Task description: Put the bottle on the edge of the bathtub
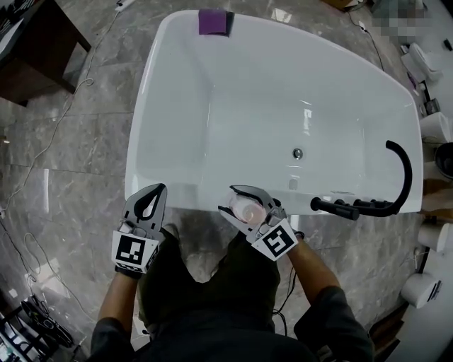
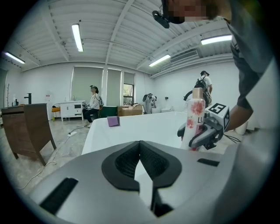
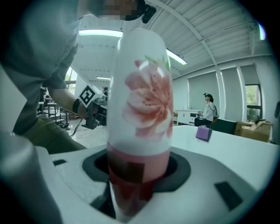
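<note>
White bathtub (image 1: 185, 192), near rim wide; my right gripper (image 1: 230, 199) clamps the bottle (image 1: 246, 208) upright there; left gripper (image 1: 158, 188) closed, empty.

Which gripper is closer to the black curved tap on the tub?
Right. The right gripper, holding the bottle, is left of the tap; the left gripper is farther left.

A purple pad (image 1: 214, 21) lies flat at the far end of the head view. A black faucet (image 1: 405, 173) curves up in an arch at the right, with a row of black handles (image 1: 350, 207) beside it. The floor (image 1: 78, 148) is grey marble, and a thin white cable (image 1: 64, 117) trails across it. A dark wooden cabinet (image 1: 35, 42) stands at the upper left. Further back, a person (image 2: 93, 103) is next to a white cabinet (image 2: 70, 109), near cardboard boxes (image 2: 131, 109).
</note>
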{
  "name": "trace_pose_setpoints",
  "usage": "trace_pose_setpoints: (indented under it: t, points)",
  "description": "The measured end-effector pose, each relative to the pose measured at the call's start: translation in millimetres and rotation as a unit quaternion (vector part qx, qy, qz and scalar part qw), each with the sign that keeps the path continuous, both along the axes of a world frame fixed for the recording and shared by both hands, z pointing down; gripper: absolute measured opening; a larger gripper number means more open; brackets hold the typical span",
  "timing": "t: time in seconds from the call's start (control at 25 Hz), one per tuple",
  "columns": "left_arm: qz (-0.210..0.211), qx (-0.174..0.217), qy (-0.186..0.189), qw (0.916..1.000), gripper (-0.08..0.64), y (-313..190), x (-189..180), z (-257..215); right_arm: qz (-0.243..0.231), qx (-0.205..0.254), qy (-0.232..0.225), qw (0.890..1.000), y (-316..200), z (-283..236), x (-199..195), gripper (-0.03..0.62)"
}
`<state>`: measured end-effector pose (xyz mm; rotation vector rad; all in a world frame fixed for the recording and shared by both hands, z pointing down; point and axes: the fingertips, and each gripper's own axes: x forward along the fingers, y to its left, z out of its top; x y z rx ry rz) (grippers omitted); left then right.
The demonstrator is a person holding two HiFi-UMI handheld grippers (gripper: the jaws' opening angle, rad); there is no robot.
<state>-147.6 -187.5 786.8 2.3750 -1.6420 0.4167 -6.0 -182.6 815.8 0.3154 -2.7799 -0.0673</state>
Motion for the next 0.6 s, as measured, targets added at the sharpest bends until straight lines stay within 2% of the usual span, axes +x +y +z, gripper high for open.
trace_pose_setpoints:
  t: [0.24,0.6]
  points:
    - [0.004,0.002,-0.001,1.0000,0.002,-3.9,6.5,11.1,-0.042,-0.005,-0.011,0.999,2.9,5.3,2.0,0.219]
    - [0.015,-0.005,0.000,0.9999,0.002,-7.9,20.6,21.1,-0.052,-0.003,-0.019,0.998,3.9,5.0,1.4,0.225]
